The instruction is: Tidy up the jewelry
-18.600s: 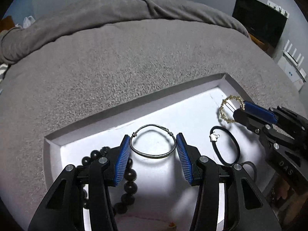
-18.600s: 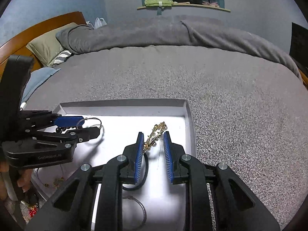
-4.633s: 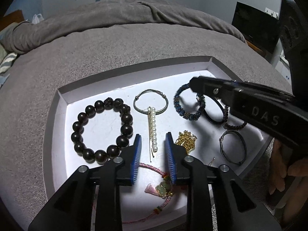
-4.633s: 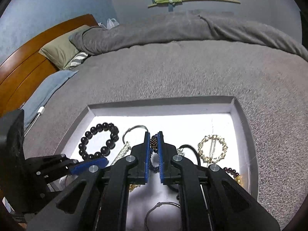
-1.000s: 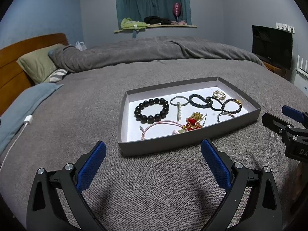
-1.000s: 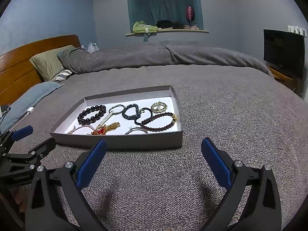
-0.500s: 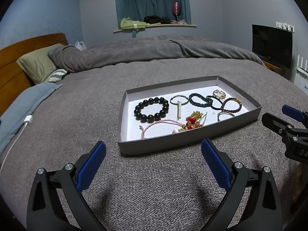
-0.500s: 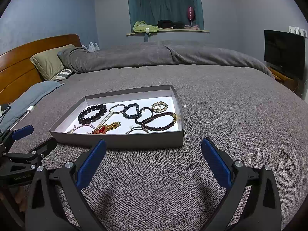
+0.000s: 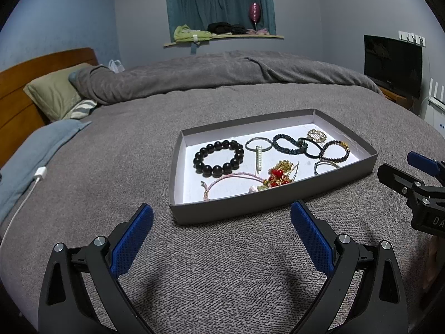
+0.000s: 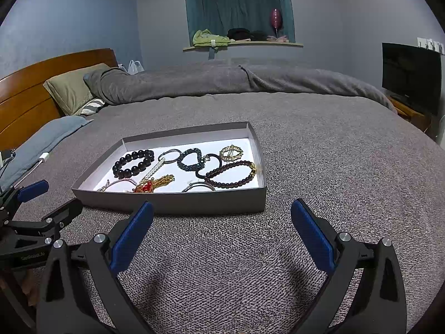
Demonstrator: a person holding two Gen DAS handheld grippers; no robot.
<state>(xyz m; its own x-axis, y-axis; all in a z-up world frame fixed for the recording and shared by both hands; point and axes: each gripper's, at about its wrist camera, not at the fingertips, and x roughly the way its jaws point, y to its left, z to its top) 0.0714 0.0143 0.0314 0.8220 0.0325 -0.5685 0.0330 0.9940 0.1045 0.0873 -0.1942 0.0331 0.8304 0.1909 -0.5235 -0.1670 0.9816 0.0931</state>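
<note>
A grey tray (image 9: 267, 199) with a white floor lies on the bed; it also shows in the right wrist view (image 10: 172, 200). In it lie a black bead bracelet (image 9: 218, 157), a silver ring with a pearl pin (image 9: 258, 150), a teal bracelet (image 9: 289, 144), a black hair tie (image 9: 313, 147), a gold hoop (image 9: 316, 135), a dark beaded bracelet (image 9: 335, 151), a silver bangle (image 9: 325, 165), a gold and red chain (image 9: 279, 176) and a pink cord (image 9: 233, 182). My left gripper (image 9: 222, 228) is wide open and empty, just before the tray. My right gripper (image 10: 222, 226) is wide open and empty, also short of the tray.
The grey bedspread (image 9: 139, 150) spreads all round the tray. A rolled grey duvet (image 9: 222, 75) lies at the back. A pillow (image 9: 52, 94), wooden headboard (image 9: 16, 97), blue cloth and white cable (image 9: 30, 186) are at the left. A television (image 9: 392, 64) stands right.
Both grippers have drawn back from the tray and opened wide since the earliest frames. Over the last second nearly nothing has moved.
</note>
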